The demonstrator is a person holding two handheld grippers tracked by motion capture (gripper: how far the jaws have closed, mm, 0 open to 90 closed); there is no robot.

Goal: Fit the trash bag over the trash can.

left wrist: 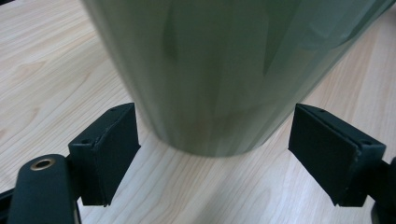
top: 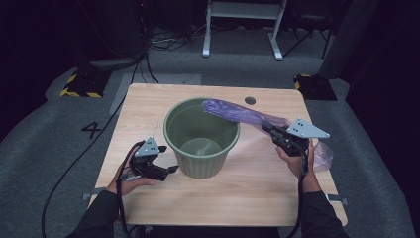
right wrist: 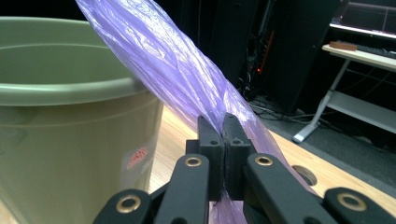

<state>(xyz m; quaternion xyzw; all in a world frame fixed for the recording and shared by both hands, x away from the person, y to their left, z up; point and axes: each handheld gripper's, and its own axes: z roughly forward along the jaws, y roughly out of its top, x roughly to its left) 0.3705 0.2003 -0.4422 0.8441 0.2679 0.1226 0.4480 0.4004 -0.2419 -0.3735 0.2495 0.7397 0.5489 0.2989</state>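
While the purple plastic bag [top: 237,113] is already off the table [top: 257,188] and stretched toward the green bin [top: 200,136], the job of lining that bin looks to be only in its opening stage. The right claw [top: 271,131] is clamped tight on the bag: in the right gripper view its two black jaws meet with the twisted film [right wrist: 187,79] pinched between them, and the bag runs up and away from them toward the bin's rim [right wrist: 70,91]. From the high view the bag's far end reaches over the right side of the rim and hangs just above the opening, while its loose tail [top: 323,154] trails behind the right hand [top: 297,161] near the table's right edge. The bag is bunched into a rope; its mouth is not spread and no part of it is folded over the rim.

The left claw [top: 171,169] holds nothing. Its jaws stand wide apart, low at the bin's left side, and in the left gripper view the bin's ribbed wall and foot [left wrist: 219,93] sit between and beyond the pads [left wrist: 116,149] without touching them.

What seems done, then, is the pick-up and the carry to the bin. What is left, as I judge it: find the bag's open end, spread it with both claws, push the body down inside, and turn the edge over the rim all the way round. The left claw may first need to steady the bin.
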